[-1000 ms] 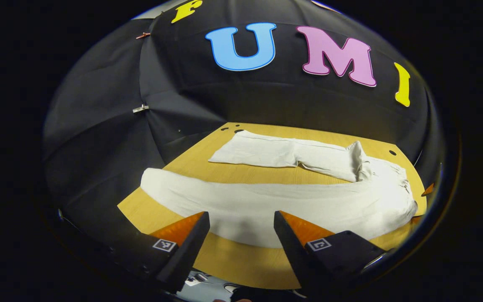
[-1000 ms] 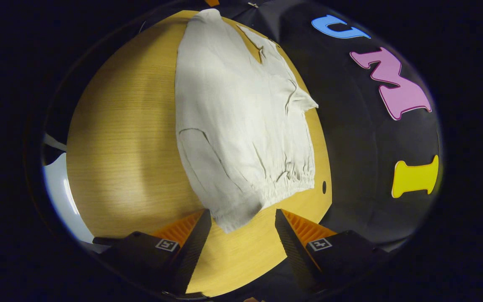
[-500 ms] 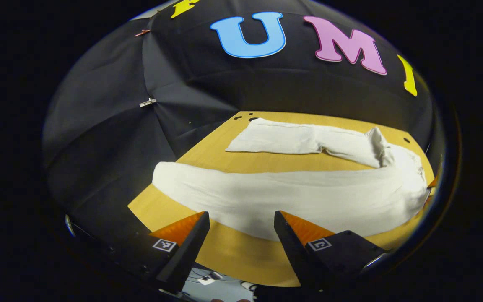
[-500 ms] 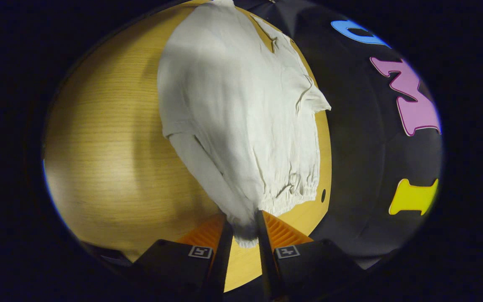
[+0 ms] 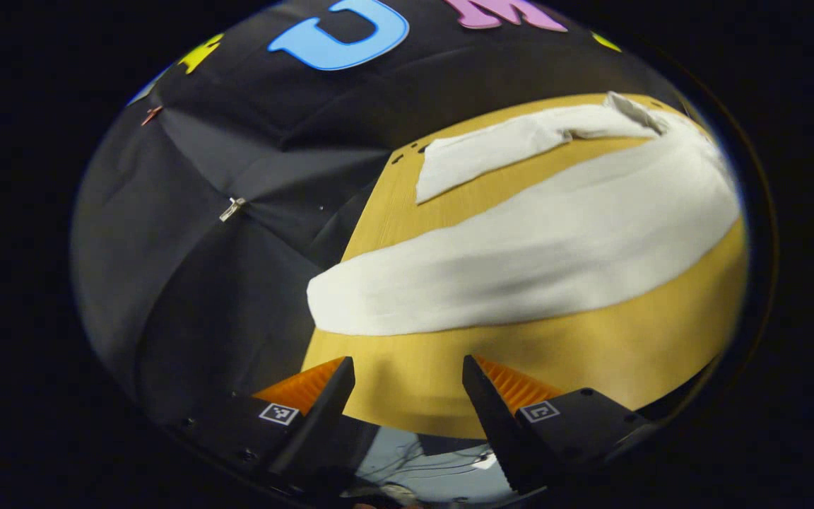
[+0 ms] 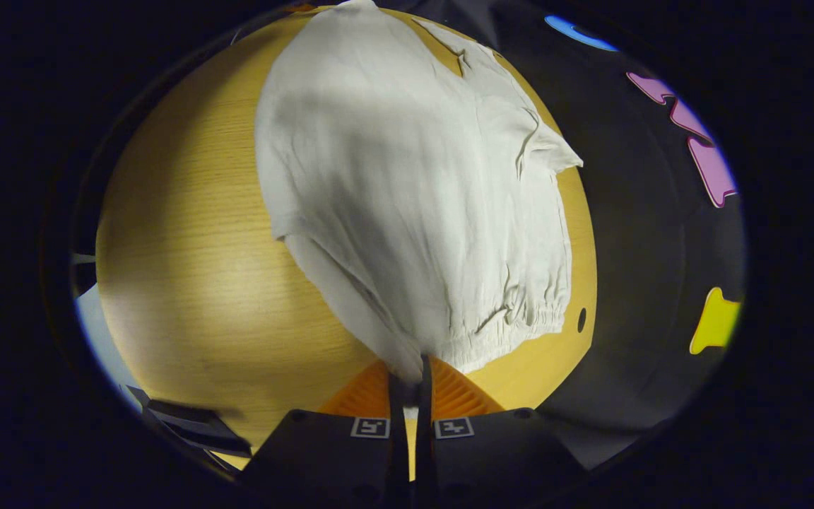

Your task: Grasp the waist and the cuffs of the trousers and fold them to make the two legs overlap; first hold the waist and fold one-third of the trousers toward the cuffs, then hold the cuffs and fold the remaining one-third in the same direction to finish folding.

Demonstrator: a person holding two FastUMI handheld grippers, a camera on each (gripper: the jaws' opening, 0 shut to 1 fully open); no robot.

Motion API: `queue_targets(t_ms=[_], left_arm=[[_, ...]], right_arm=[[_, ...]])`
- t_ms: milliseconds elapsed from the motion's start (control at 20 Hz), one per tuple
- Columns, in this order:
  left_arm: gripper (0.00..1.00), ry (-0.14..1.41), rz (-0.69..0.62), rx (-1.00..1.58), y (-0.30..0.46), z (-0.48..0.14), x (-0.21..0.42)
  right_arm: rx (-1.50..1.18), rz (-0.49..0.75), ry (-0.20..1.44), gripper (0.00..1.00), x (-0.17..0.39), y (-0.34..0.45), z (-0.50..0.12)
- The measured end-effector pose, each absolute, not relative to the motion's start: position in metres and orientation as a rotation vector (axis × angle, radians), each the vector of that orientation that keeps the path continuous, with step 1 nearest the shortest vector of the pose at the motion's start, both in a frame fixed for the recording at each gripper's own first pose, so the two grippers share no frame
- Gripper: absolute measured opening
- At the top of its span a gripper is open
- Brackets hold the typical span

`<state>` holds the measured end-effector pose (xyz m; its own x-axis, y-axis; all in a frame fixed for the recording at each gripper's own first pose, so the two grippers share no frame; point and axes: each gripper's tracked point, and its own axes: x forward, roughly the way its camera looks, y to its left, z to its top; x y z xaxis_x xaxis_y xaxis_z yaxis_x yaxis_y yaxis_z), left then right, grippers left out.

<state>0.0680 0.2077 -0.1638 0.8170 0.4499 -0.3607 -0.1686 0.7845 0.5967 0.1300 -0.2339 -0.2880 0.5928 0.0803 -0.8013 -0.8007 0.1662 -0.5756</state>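
The right claw (image 6: 407,378) pinches the trousers (image 6: 407,191) at a waist corner on the table (image 6: 188,283). The left claw (image 5: 407,385) hangs spread short of the cuff. Risk: the pinch probably holds little fabric and slips.

Both grippers look like the same build. The left gripper (image 5: 408,385) has two wedge-shaped fingers (image 5: 322,406) that taper to a point, with ridged inner faces. Just behind each finger sits a chunky black block, and each block carries a small white square tag with a black pixel pattern. The right gripper (image 6: 407,385) has the same ribbed inner faces and a matching tag on each black block behind its fingers (image 6: 391,396).
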Motion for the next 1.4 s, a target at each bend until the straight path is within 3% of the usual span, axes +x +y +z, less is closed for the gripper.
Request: queue_targets(t_ms=[350, 650, 800, 1050, 1200, 1400], left_arm=[[0.97, 0.552, 0.174, 1.086, 0.252, -0.162, 0.097], [0.92, 0.528, -0.109, 1.486, 0.244, -0.152, 0.161], [0.84, 0.569, -0.221, 1.571, 0.238, -0.153, 0.161], [0.53, 0.656, -0.286, 1.570, 0.233, -0.159, 0.172], [0.42, 0.706, -0.307, 1.547, 0.233, -0.161, 0.178], [0.20, 0.744, -0.281, 1.486, 0.234, -0.166, 0.180]], right_arm=[[-1.367, 0.736, 0.751, 0.08, 0.133, -0.236, -0.289], [-1.396, 0.713, 0.777, 0.08, 0.135, -0.236, -0.289], [-1.405, 0.699, 0.788, 0.08, 0.134, -0.235, -0.288], [-1.414, 0.684, 0.799, 0.08, 0.135, -0.232, -0.286], [-1.428, 0.683, 0.793, 0.08, 0.134, -0.231, -0.285], [-1.417, 0.675, 0.795, 0.08, 0.135, -0.233, -0.285]])
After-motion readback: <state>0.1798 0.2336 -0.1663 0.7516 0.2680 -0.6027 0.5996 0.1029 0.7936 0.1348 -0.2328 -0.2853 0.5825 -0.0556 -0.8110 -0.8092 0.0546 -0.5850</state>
